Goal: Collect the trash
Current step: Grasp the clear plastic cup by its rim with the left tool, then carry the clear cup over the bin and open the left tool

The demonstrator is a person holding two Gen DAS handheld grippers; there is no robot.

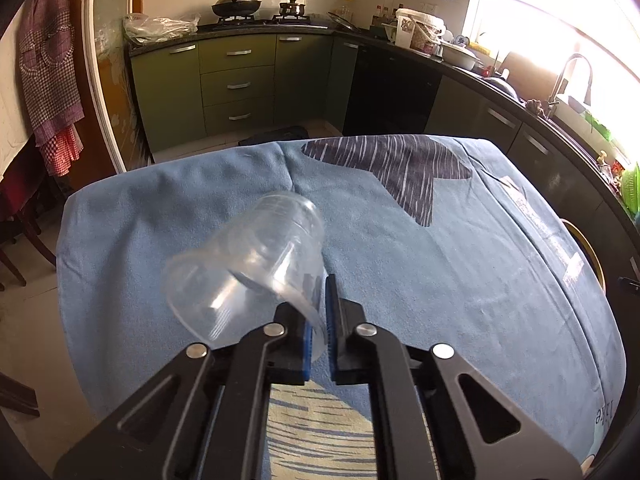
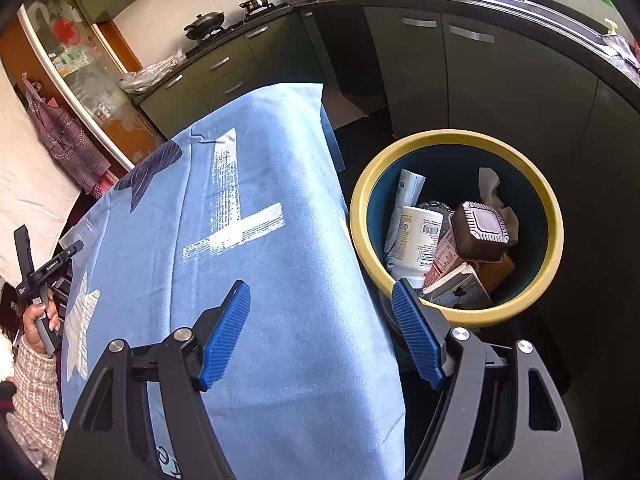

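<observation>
A clear plastic cup [image 1: 256, 264] lies tilted on its side over the blue tablecloth [image 1: 440, 280], its mouth toward the camera. My left gripper [image 1: 322, 284] is shut on the cup's thin wall at the rim, which is pinched between the blue pads [image 1: 331, 320]. In the right wrist view my right gripper [image 2: 320, 296] stands open with nothing between its fingers, over the right edge of the cloth-covered table [image 2: 260, 240]. Just beyond it on the floor stands a yellow-rimmed bin [image 2: 360, 216] holding a white bottle [image 2: 420, 236], a brown tub [image 2: 482, 226] and cartons.
Green kitchen cabinets [image 1: 236, 84] and a dark counter wrap around the back and right. The bin's rim [image 1: 588, 248] peeks past the table's right edge. Wooden chairs [image 1: 16, 240] stand at the left. A hand [image 2: 38, 316] in a knitted sleeve grips a handle at the far left.
</observation>
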